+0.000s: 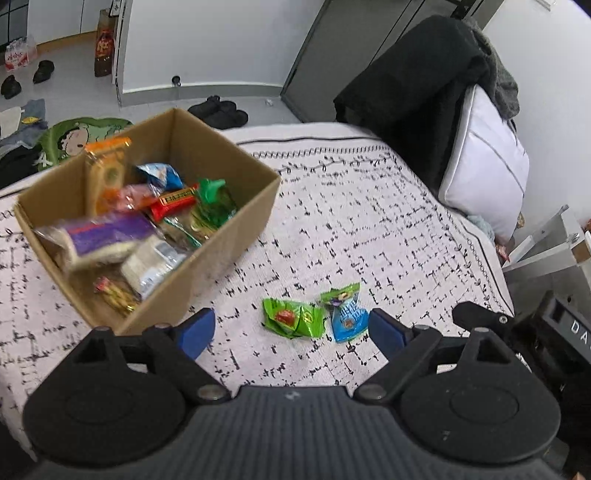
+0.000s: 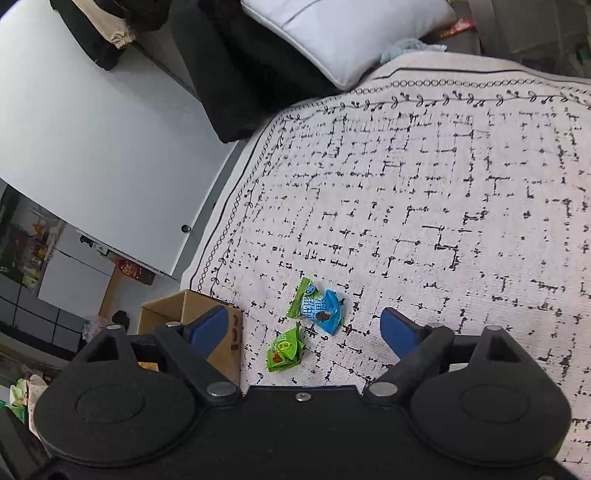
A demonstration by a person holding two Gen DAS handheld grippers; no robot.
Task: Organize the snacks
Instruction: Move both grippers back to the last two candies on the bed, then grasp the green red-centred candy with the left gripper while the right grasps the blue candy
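Observation:
Two small snack packets lie side by side on the patterned bed cover: a green packet and a blue packet. A cardboard box stands on the cover to their left, filled with several snacks. My left gripper hovers open just short of both packets, which sit between its blue pads without touching them. My right gripper is open too, above the same two packets, with nothing held.
A white pillow and dark clothing lie at the bed's head. Slippers and a green mat are on the floor beyond the box. The right gripper's body shows beside the left gripper.

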